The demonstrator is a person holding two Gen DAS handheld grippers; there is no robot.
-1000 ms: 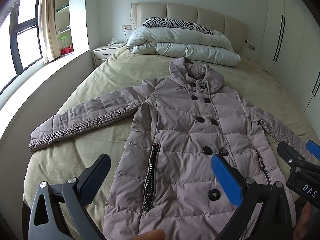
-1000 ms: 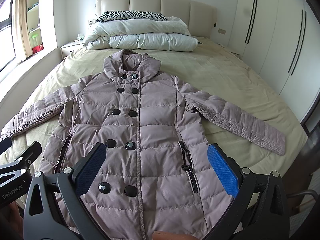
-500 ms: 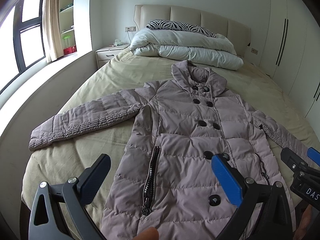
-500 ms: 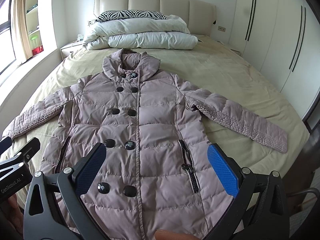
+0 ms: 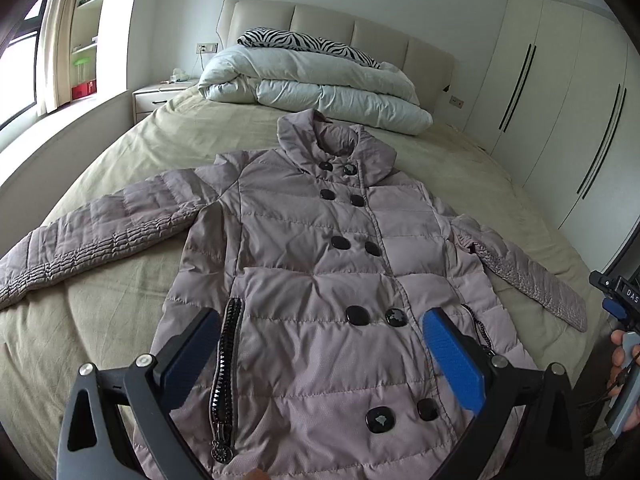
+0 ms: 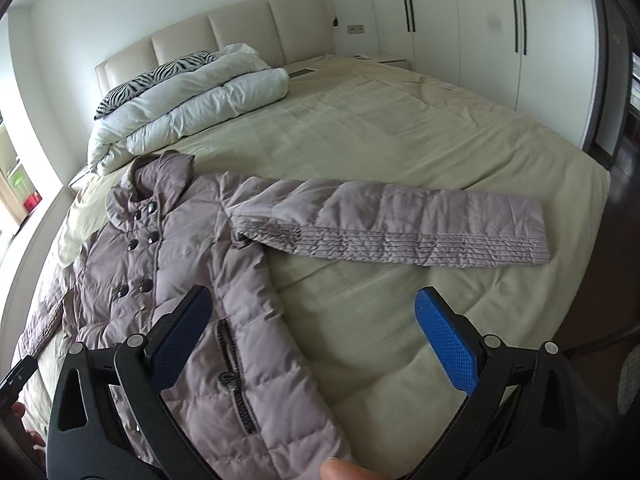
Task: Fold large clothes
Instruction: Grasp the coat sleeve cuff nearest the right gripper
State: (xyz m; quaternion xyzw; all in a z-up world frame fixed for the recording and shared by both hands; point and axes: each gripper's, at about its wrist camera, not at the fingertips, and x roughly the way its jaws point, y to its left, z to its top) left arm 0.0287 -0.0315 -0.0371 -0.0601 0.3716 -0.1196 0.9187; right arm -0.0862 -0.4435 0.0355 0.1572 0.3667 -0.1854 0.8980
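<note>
We find the mauve quilted coat [image 5: 320, 280] spread front-up across frame centre on the bed [image 5: 168, 140], sleeves out. Left gripper [image 5: 320, 354] and right gripper [image 6: 314, 336] gape wide, holding nothing. Folded duvet [image 5: 320, 92] lies upper centre.

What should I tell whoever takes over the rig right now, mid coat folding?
Left gripper: open, empty, above the coat's lower front.
Right gripper: open, empty, above the coat's side and bare bedspread, facing the outstretched sleeve.
Puffer coat: flat on the bed, buttoned, front up, both sleeves spread out.
Done: coat laid out.
Left: every fold; probably start with that sleeve.
</note>
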